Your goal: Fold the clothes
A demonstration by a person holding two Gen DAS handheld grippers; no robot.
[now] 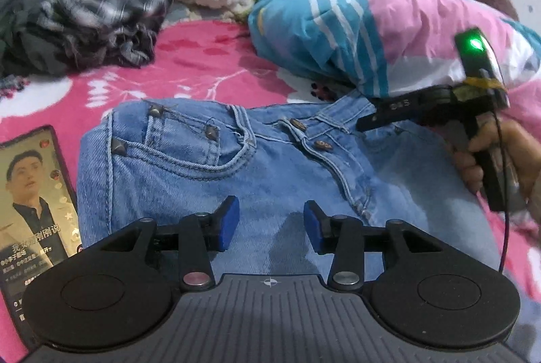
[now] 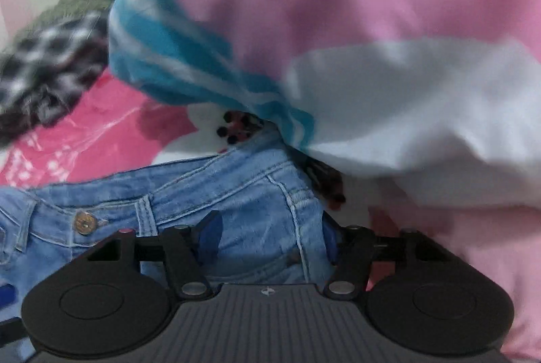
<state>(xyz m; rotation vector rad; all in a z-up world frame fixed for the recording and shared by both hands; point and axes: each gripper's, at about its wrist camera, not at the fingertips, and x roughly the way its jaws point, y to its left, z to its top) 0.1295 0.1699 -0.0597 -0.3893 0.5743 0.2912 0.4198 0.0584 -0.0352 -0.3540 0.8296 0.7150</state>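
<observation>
Bed cover: lying pink with white flowers under everything, showing bare between the piles.
Quilt: bunching in blue, pink and white at the far right, touching the waistband corner of the jeans; filling most of the right wrist view.
Jeans: lying flat on the bed cover in light blue denim, waistband pointing away, studs on the pocket, buttons running down the fly; no brand tag readable.
Clothes pile: sitting at far left, plaid fabric in front, cream knit behind.
Left gripper: hovering over the thigh of the jeans, blue pads spread apart, clasping nothing.
Right gripper: reaching low at the waistband near a belt loop, fingers apart with denim between them, not pinching it.
Hand: wrapping the right gripper's handle, green light glowing on top.
Phone: lying just left of the jeans, screen playing a video with Chinese captions, too blurred for reading.
</observation>
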